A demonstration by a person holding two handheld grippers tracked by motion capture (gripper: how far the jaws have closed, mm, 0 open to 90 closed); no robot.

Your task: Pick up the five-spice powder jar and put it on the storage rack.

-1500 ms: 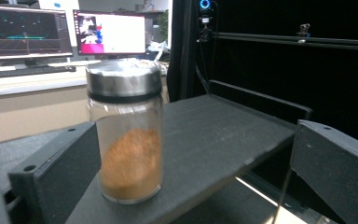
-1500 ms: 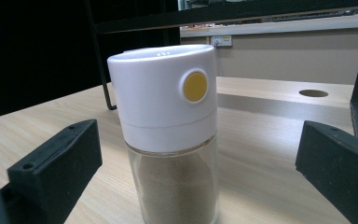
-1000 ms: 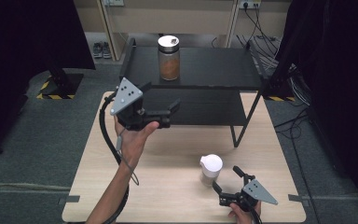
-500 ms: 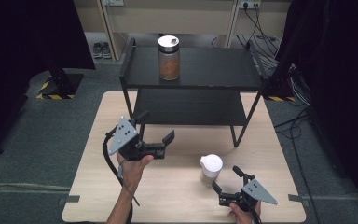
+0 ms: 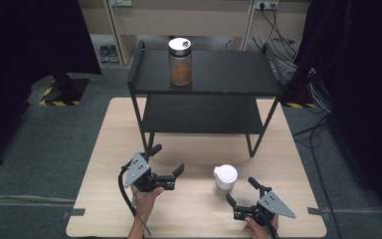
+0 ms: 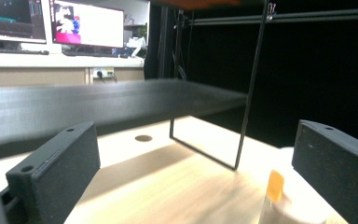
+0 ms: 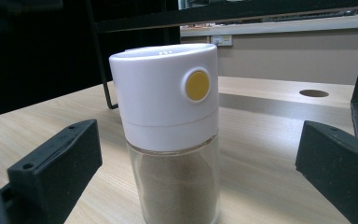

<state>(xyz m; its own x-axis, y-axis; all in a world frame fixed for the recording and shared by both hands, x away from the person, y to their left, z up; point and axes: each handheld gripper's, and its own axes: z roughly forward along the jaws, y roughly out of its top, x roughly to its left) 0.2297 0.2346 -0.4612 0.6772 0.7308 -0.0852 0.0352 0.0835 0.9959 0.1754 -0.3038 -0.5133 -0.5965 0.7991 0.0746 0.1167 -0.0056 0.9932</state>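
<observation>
A glass shaker [image 5: 225,180] with a white cap and a yellow button stands on the wooden table [image 5: 119,129], holding tan powder. My right gripper [image 5: 241,190] is open just in front of it, jaws either side but apart from it. In the right gripper view the shaker [image 7: 170,121] is close between the open jaws [image 7: 198,140]. My left gripper [image 5: 167,159] is open and empty, low over the table left of the shaker. In the left gripper view the shaker [image 6: 289,200] sits at the lower right. A jar [image 5: 180,60] of brown powder stands on the black rack's top shelf.
The black two-tier rack [image 5: 204,114] stands at the back half of the table; its lower shelf [image 6: 98,102] lies just ahead of my left gripper. A round hole [image 6: 143,138] is in the tabletop under it. Cables lie on the floor at the right.
My left gripper has come down and back from in front of the rack's lower shelf to low over the table's front. The right gripper and the shaker have stayed put.
</observation>
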